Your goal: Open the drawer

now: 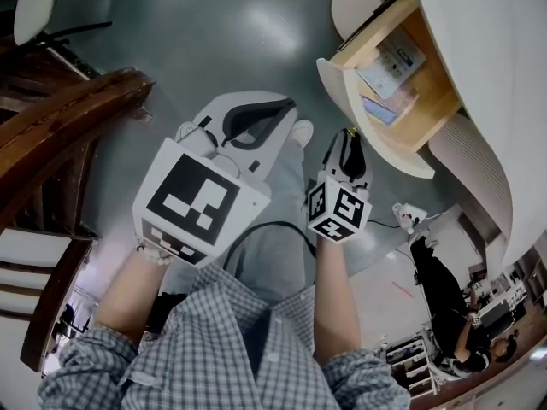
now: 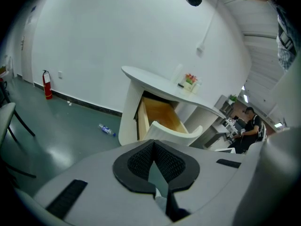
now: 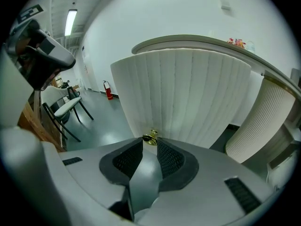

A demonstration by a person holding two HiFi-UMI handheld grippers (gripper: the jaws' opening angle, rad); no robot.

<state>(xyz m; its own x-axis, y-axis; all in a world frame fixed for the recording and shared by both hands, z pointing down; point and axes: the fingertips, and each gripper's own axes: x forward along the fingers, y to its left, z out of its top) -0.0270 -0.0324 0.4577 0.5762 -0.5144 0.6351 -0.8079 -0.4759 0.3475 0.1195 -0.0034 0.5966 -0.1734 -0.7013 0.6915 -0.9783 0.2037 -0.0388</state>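
Grey polished floor (image 1: 214, 32) spreads below a curved white counter (image 1: 479, 75), and the drawer (image 1: 340, 96) stands well out of that counter, its wooden inside bare to the head view with some papers (image 1: 389, 79) lying flat in it. The right gripper (image 1: 348, 139) is at the drawer's white front. In its own view the brass knob (image 3: 150, 137) sits right at the jaw tips, filling the narrow gap between them, so the jaws look clamped on it from either side. That grip fits the job, since the small knob is the only thing on the fluted front panel (image 3: 188, 93) that offers a hold. The arm lines up straight behind it, which suits a pull along the drawer's travel. The left gripper (image 2: 153, 145) hangs apart from the counter, above the person's legs, with its jaws together at the tips and nothing between them. It seems kept clear so it does not foul the drawer's path. Judged from how far out the drawer stands, the opening is largely done, and what remains is probably to let go of the knob cleanly.
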